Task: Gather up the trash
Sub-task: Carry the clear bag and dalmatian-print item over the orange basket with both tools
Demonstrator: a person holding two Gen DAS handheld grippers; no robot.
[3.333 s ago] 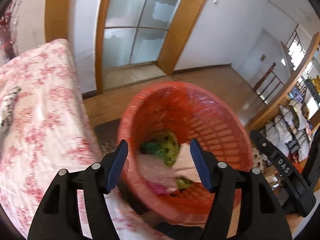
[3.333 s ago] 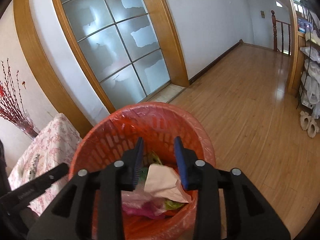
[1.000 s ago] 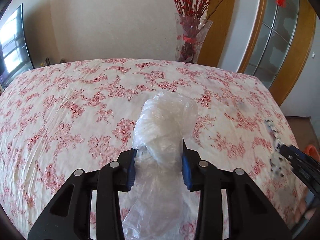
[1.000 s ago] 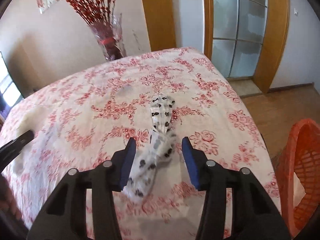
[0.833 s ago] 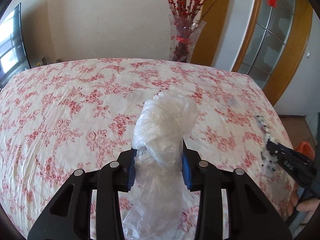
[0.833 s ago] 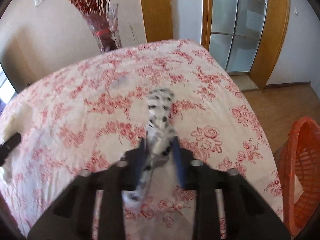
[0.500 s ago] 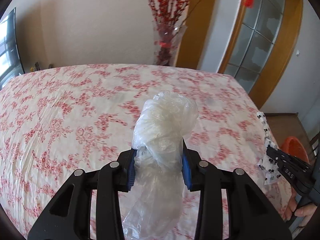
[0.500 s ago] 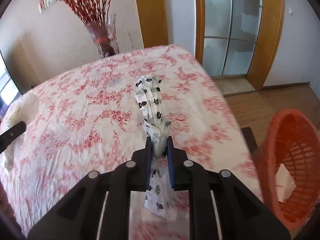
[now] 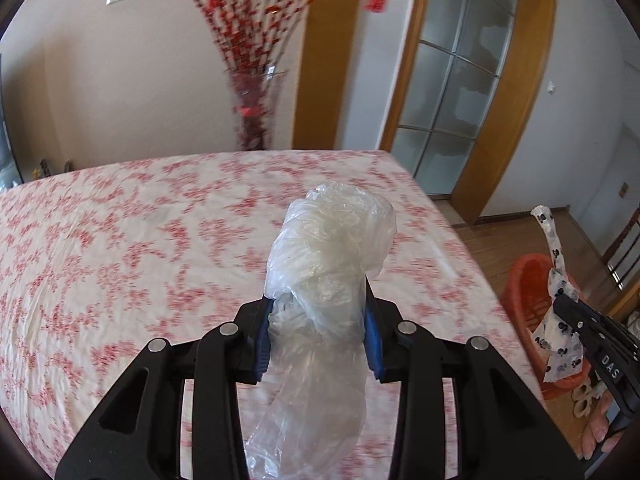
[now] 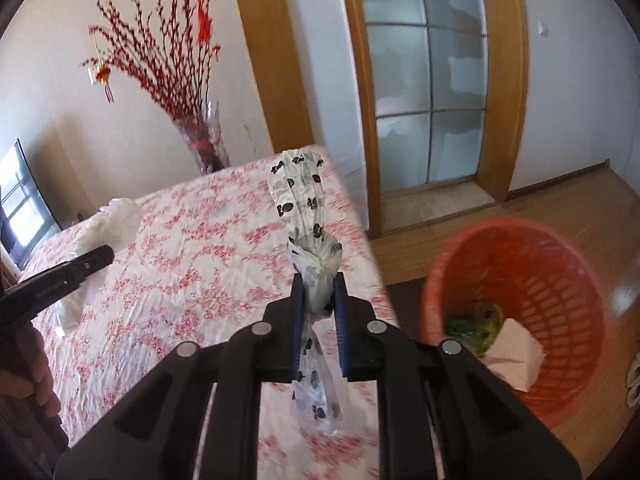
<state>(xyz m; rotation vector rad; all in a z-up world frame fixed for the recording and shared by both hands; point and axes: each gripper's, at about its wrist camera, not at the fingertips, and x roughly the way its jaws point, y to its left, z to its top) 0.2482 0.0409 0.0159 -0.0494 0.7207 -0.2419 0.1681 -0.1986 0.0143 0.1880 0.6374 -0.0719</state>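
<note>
At the far left of the scene, seen from the right wrist, the person's left hand [image 10: 28, 376] carries the left gripper [image 9: 318, 334] above the table with its red-and-white floral cloth [image 9: 120, 248]. Its blue pads are clamped on the knotted waist of a crumpled clear plastic bag [image 9: 320, 300], the bulk bunched above the jaws and a loose tail hanging below; gripping at the knot probably keeps the slippery film from sliding out during the carry. Behind the table a glass vase of red-berried branches [image 10: 200, 148] stands against the wall, well apart from both tools. Further right, the right gripper [image 10: 319, 320] has its jaws squeezed narrow on a twisted white plastic bag printed with black cartoon shapes [image 10: 308, 236]. They have just been closing, and the bag is now pinched between them at its knot, one end standing up and the other dangling below the fingers. Both pieces of trash are therefore off the cloth and in the air, one per tool, which looks like a way to clear two items in one trip. Rightmost, on the wooden floor [image 10: 560, 200] just beside the table's corner, sits the round orange plastic lattice basket [image 10: 560, 264], already holding a white paper scrap and some green and yellow waste. From the left wrist view the spotted bag hangs in front of that basket, so the drop seems the next step, though neither bag is over its mouth yet.
</note>
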